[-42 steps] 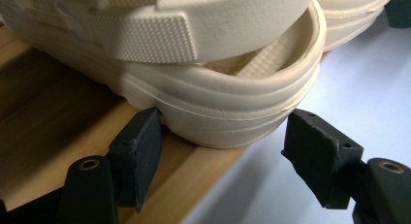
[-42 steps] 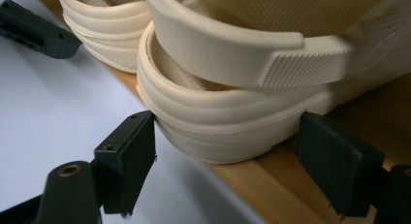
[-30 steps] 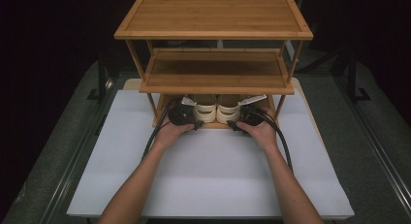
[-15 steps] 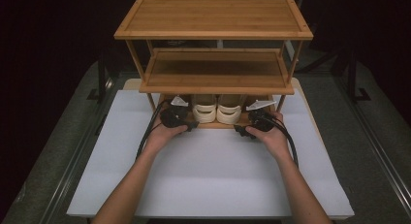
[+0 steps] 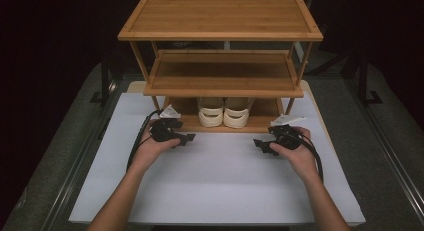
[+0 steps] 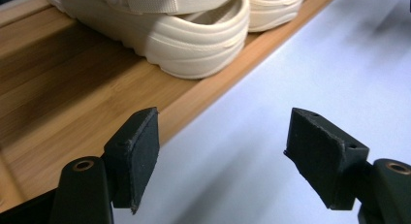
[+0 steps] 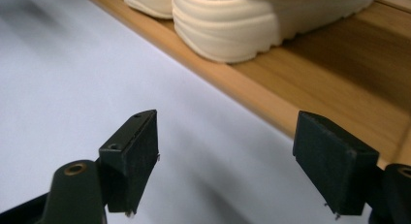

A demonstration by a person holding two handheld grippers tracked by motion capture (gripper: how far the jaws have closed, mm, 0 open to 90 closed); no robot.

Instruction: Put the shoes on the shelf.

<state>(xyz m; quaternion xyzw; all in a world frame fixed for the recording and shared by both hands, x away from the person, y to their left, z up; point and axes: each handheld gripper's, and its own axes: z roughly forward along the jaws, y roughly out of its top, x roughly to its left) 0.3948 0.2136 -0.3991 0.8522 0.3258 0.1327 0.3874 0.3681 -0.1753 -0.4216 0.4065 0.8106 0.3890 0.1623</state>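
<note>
A pair of cream sandals (image 5: 223,114) stands side by side on the bottom shelf (image 5: 190,124) of a three-tier bamboo rack (image 5: 220,16). My left gripper (image 5: 187,139) hovers over the white mat just in front of the shelf, left of the sandals. It is open, its jaws have just been opening, and nothing is between them. My right gripper (image 5: 260,145) is open and empty to the right of the sandals. The left gripper view has my left gripper (image 6: 223,132) facing a sandal's heel (image 6: 194,44). In the right gripper view my right gripper (image 7: 228,136) faces the other heel (image 7: 242,25).
The rack stands at the far side of a white mat (image 5: 220,191) on a grey table. Its middle shelf (image 5: 222,71) and top shelf are bare. Cables trail from both grippers along the person's forearms. The surroundings are dark.
Both hands have drawn back from the sandals under the rack, the left one moving left and the right one right. The sandals stay on the bottom shelf.
</note>
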